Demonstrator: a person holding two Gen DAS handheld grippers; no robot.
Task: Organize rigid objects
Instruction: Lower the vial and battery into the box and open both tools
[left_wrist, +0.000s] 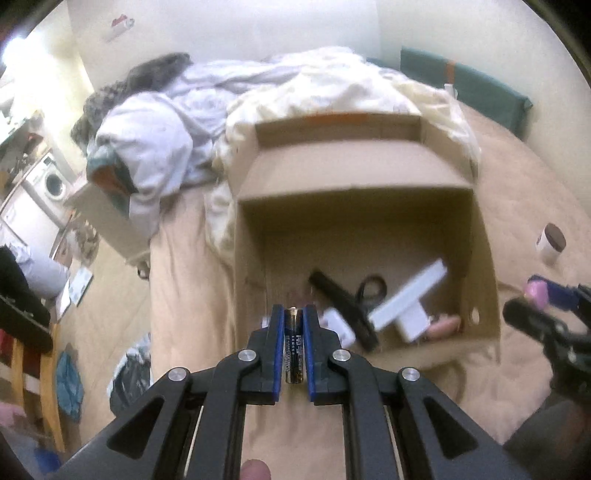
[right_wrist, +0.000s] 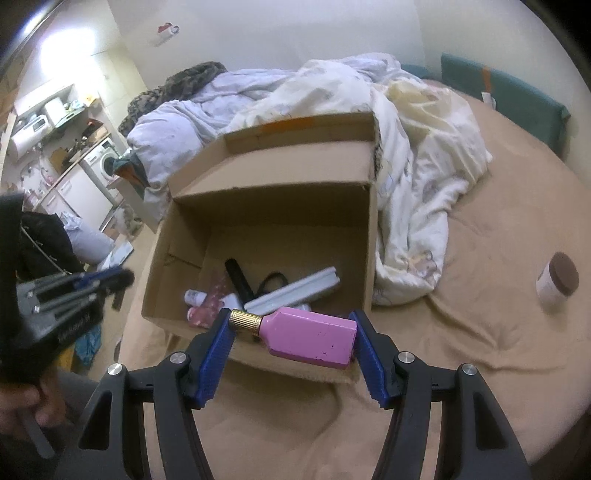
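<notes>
**Both tools loaded, box ahead**

Bedroom, tan bed (left_wrist: 177, 258). Left view: left tool (left_wrist: 294, 325) pinched tight on battery (left_wrist: 294, 347) above cardboard box (left_wrist: 484, 258); clear the near wall before release.

Right view: right tool (right_wrist: 291, 328) half-open, clamping pink bottle (right_wrist: 310, 338) endwise; lower gently.

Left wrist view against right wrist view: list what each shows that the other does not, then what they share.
Only the left wrist view: the battery clamped in the left gripper.

Only the right wrist view: the pink bottle's gold cap and full body, held lengthwise in the right gripper, plus a small white bottle inside the box.

Both: the open cardboard box, the white bar inside it, and the brown-lidded jar on the bed.
</notes>
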